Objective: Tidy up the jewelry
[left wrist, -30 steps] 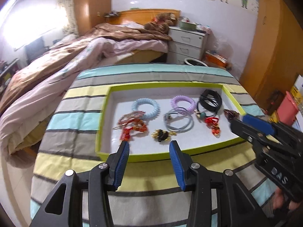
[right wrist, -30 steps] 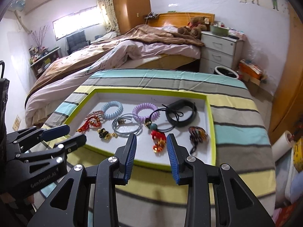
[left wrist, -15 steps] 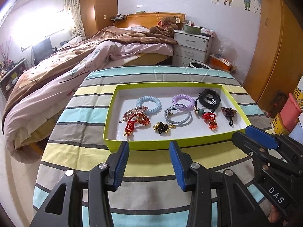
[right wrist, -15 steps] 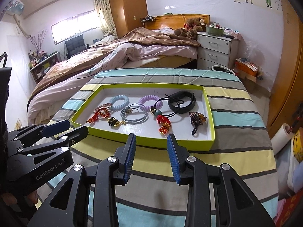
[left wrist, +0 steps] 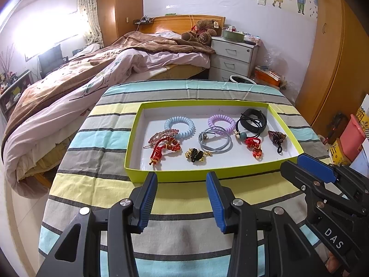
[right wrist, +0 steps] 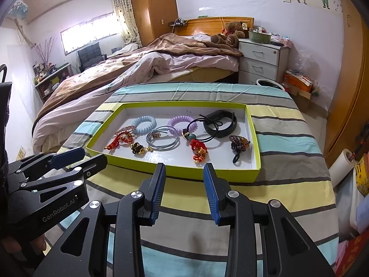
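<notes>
Neatly spread in a lime-green tray (left wrist: pixel 282 124) on a striped tablecloth (left wrist: pixel 96 143), the jewelry lies in loose rows: a blue coil hair tie (left wrist: pixel 179 127) at 11 o'clock, a purple coil hair tie (left wrist: pixel 220 121) at 12, a black band (left wrist: pixel 253 121) at 1. Nearer the front edge sit a red knotted charm (left wrist: pixel 162 150) at 8 o'clock, touching a pink beaded clip (left wrist: pixel 161 135), a gold-and-black ornament (left wrist: pixel 197 155) at 6, grey cord loops (left wrist: pixel 215 139) at center, a second red charm (left wrist: pixel 253 146) at 4 and a dark beaded hair tie (left wrist: pixel 276 137) at 3. Both tools hover short of the tray, holding nothing: the left gripper (left wrist: pixel 182 180) with jaws wide, the right gripper (right wrist: pixel 184 172) with jaws likewise parted. Beyond lies an unmade bed (right wrist: pixel 143 69).
</notes>
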